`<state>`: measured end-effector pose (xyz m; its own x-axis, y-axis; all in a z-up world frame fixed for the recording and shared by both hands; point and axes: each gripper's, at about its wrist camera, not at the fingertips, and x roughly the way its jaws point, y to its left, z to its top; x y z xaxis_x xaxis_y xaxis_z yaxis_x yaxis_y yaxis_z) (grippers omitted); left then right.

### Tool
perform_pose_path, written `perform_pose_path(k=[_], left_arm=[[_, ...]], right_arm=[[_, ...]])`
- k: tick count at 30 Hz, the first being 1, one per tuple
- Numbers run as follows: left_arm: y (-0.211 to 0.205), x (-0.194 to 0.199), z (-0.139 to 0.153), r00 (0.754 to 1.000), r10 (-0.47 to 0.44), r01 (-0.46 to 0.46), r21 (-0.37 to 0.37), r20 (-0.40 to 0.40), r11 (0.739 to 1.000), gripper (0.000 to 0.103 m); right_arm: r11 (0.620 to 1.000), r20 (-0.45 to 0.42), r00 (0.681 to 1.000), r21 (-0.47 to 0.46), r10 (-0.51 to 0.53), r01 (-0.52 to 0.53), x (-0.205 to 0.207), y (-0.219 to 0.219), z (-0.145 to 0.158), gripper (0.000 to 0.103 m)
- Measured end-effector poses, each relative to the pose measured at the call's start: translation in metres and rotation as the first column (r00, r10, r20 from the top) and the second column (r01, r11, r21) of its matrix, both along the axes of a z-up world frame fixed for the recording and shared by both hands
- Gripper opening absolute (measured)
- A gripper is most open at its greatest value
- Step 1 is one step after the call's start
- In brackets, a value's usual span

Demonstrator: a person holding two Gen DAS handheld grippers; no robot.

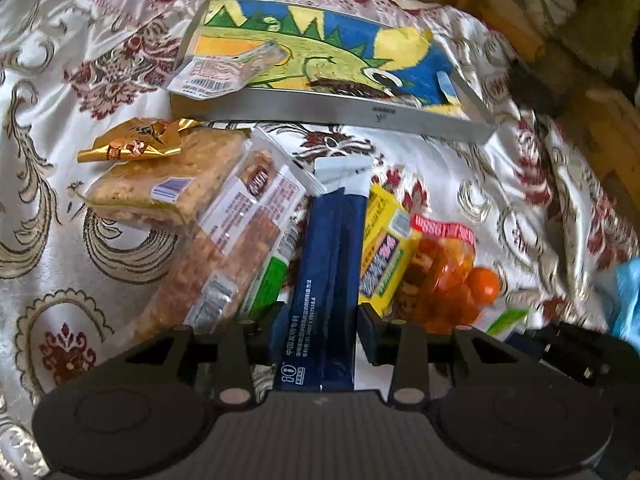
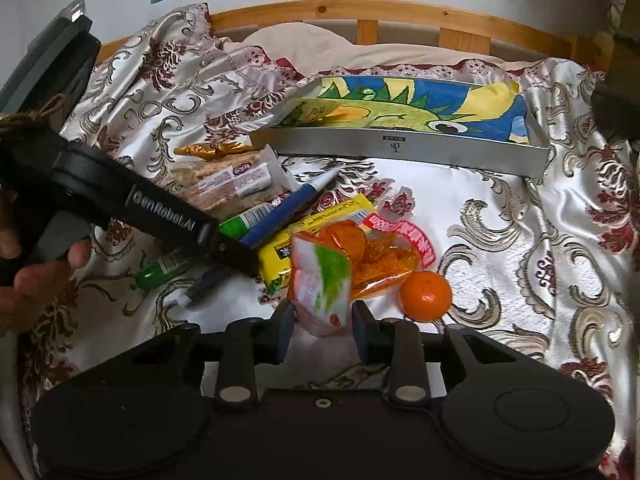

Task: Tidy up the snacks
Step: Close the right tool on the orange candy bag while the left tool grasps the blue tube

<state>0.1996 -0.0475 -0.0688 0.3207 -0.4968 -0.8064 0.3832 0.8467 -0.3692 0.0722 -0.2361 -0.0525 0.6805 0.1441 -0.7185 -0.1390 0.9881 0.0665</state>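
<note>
A metal tray (image 1: pixel 344 114) lined with a dinosaur drawing lies on the patterned bedspread, with one white snack packet (image 1: pixel 224 70) in it. The tray also shows in the right wrist view (image 2: pixel 416 151). My left gripper (image 1: pixel 322 320) is shut on a long dark blue stick packet (image 1: pixel 328 280), held above a pile of snacks. My right gripper (image 2: pixel 322 332) is shut on a small white, green and orange packet (image 2: pixel 320 280). The left gripper's arm (image 2: pixel 168 216) reaches into the pile in the right wrist view.
The pile holds a gold wrapper (image 1: pixel 136 142), cereal bars (image 1: pixel 224 232), a yellow packet (image 1: pixel 384 248), an orange bag of sweets (image 2: pixel 372 256) and a mandarin (image 2: pixel 426 296). A wooden bed rail (image 2: pixel 400 28) runs behind the tray.
</note>
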Motion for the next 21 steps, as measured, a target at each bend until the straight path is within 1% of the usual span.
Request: perform_pose_path(k=[1, 2, 3, 4, 6, 7, 9, 11, 14, 16, 17, 18, 19, 20, 21], left_arm=[[0.001, 0.004, -0.001, 1.000, 0.004, -0.004, -0.014, -0.011, 1.000, 0.043], [0.002, 0.007, -0.002, 1.000, 0.005, -0.006, -0.028, -0.020, 1.000, 0.046], [0.003, 0.009, -0.003, 1.000, 0.000, -0.001, -0.042, -0.027, 0.999, 0.049], [0.002, 0.010, -0.004, 1.000, -0.011, 0.010, -0.054, -0.027, 0.998, 0.056], [-0.002, 0.011, -0.004, 1.000, -0.030, 0.029, -0.049, -0.008, 0.998, 0.058], [-0.004, 0.010, -0.003, 0.999, -0.040, 0.040, -0.045, 0.002, 0.998, 0.061], [-0.007, 0.010, -0.003, 0.999, -0.045, 0.045, -0.042, 0.010, 0.998, 0.064], [-0.010, 0.010, -0.003, 0.999, -0.047, 0.048, -0.036, 0.016, 0.998, 0.067], [-0.015, 0.010, -0.004, 0.998, -0.055, 0.056, -0.023, 0.030, 0.998, 0.069], [-0.017, 0.010, -0.004, 0.997, -0.062, 0.062, -0.016, 0.039, 0.998, 0.069], [-0.016, 0.010, -0.005, 0.997, -0.062, 0.063, -0.016, 0.043, 0.998, 0.068], [-0.016, 0.009, -0.005, 0.997, -0.061, 0.061, -0.015, 0.045, 0.998, 0.067], [-0.016, 0.009, -0.005, 0.997, -0.057, 0.057, -0.010, 0.048, 0.998, 0.062], [-0.015, 0.009, -0.005, 0.997, -0.054, 0.054, -0.002, 0.051, 0.999, 0.059], [-0.014, 0.009, -0.005, 0.997, -0.053, 0.053, 0.002, 0.052, 0.999, 0.054]], right_arm=[[1.000, 0.000, 1.000, 0.002, 0.001, -0.001, 0.001, 0.000, 0.000, 0.037], [1.000, 0.001, 1.000, 0.001, 0.002, -0.002, 0.001, 0.001, -0.001, 0.040], [1.000, 0.004, 1.000, -0.001, 0.003, -0.003, 0.001, 0.002, -0.002, 0.044], [1.000, 0.006, 1.000, -0.003, 0.007, -0.007, 0.002, 0.002, -0.002, 0.046], [1.000, 0.012, 1.000, -0.003, 0.009, -0.009, 0.003, 0.003, -0.003, 0.056], [1.000, 0.020, 1.000, -0.004, 0.011, -0.011, 0.003, 0.004, -0.003, 0.059], [1.000, 0.039, 0.999, -0.009, 0.018, -0.018, 0.004, 0.006, -0.002, 0.068], [1.000, 0.050, 0.998, -0.016, 0.026, -0.026, 0.005, 0.009, -0.002, 0.070], [0.998, 0.052, 0.998, -0.053, 0.038, -0.035, 0.011, 0.013, -0.006, 0.070], [0.998, 0.055, 0.998, -0.049, 0.028, -0.026, 0.014, 0.012, -0.007, 0.070], [0.999, 0.057, 0.998, -0.038, 0.017, -0.015, 0.015, 0.010, -0.007, 0.069], [1.000, 0.060, 0.998, -0.027, 0.005, -0.003, 0.016, 0.007, -0.007, 0.065], [1.000, 0.064, 0.998, -0.019, -0.011, 0.013, 0.017, 0.004, -0.007, 0.063], [1.000, 0.063, 0.998, -0.003, -0.013, 0.013, 0.018, 0.003, -0.007, 0.052], [1.000, 0.061, 0.998, 0.010, -0.011, 0.011, 0.019, 0.002, -0.008, 0.035]])
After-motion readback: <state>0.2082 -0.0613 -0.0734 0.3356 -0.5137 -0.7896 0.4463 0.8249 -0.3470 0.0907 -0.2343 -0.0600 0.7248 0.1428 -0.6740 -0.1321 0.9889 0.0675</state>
